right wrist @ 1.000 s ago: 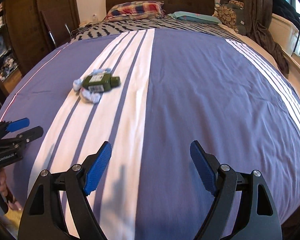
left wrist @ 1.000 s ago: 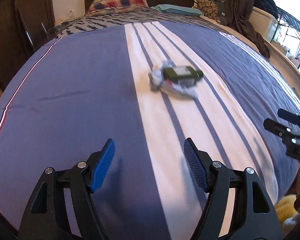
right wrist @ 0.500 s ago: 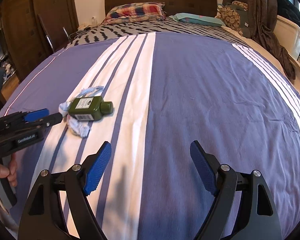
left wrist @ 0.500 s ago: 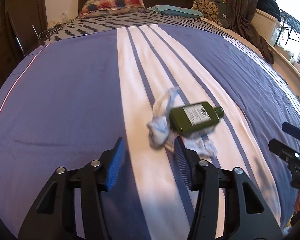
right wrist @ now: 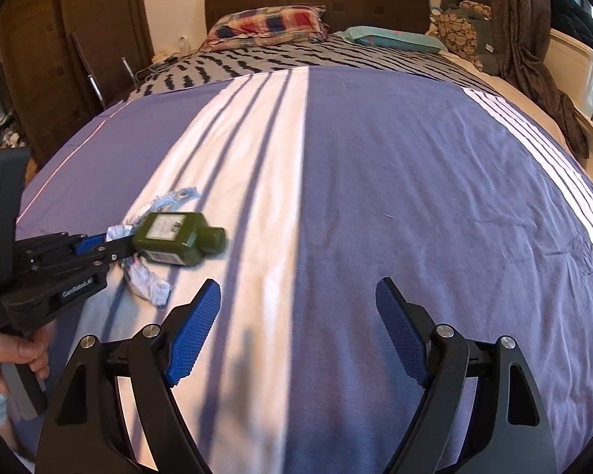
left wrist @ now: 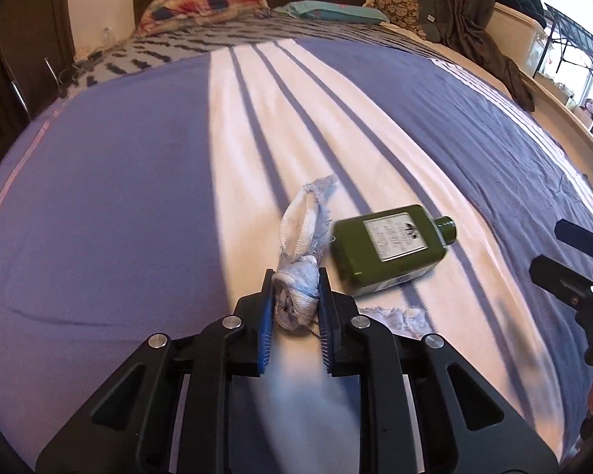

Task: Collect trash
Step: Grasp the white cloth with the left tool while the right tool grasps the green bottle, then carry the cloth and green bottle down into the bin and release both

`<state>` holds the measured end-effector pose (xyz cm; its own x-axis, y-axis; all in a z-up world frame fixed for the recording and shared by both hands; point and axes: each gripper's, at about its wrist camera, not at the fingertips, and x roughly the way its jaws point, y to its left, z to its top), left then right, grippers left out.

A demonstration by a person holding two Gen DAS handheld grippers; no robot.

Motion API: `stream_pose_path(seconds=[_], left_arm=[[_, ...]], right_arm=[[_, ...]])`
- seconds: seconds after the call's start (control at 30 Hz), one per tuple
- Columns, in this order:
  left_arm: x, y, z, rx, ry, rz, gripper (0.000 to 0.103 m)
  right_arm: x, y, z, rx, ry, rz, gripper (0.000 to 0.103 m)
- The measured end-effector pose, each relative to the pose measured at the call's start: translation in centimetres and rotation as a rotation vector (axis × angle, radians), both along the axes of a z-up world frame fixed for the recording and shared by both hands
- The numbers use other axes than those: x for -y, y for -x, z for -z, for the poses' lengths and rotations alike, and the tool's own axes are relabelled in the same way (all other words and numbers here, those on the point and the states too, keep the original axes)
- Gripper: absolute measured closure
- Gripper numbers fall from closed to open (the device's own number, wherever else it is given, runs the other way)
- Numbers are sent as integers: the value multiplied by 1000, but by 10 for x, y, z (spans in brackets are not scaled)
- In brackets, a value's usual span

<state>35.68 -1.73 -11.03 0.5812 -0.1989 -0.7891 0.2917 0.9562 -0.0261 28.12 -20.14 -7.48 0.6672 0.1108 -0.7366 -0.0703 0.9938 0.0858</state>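
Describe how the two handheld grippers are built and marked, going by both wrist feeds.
Both are the same design: the left gripper and right gripper have black angular plastic frames with triangular cut-outs, silver round screw heads at the joints, and blue ribbed pads on the fingers. White lettering runs along the left one's side body, partly cut off. A bare hand grips its handle. No cables show.

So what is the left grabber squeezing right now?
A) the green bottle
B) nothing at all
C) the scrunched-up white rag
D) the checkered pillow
C: in the left wrist view the left gripper has its jaws shut on the scrunched-up white rag, while the green bottle lies beside it on the bed, outside the jaws.
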Motion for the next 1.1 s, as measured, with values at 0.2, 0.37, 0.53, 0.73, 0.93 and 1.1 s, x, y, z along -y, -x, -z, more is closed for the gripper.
stream_pose_path(seconds=[0.2,0.37,0.53,0.73,0.93,1.1], left_arm=[[-33,8,-8,21,-46,-32,85],[-61,11,-11,23,-49,-42,85],[-74,12,-10,24,-41,-36,85],[-77,12,-9,27,-30,-30,85],[-68,22,-12,30,-15,-17,85],[-50,50,-22,41,-6,14,85]], right_arm=[[-33,-16,7,-24,-54,-20,21],[-65,-33,16,-44,-104,-26,12],[-88,-54,29,-76,-66,4,10],[-93,-68,37,-80,-17,43,15],[-88,-54,33,-69,-3,11,17],[-66,-16,15,-19,69,18,17]])
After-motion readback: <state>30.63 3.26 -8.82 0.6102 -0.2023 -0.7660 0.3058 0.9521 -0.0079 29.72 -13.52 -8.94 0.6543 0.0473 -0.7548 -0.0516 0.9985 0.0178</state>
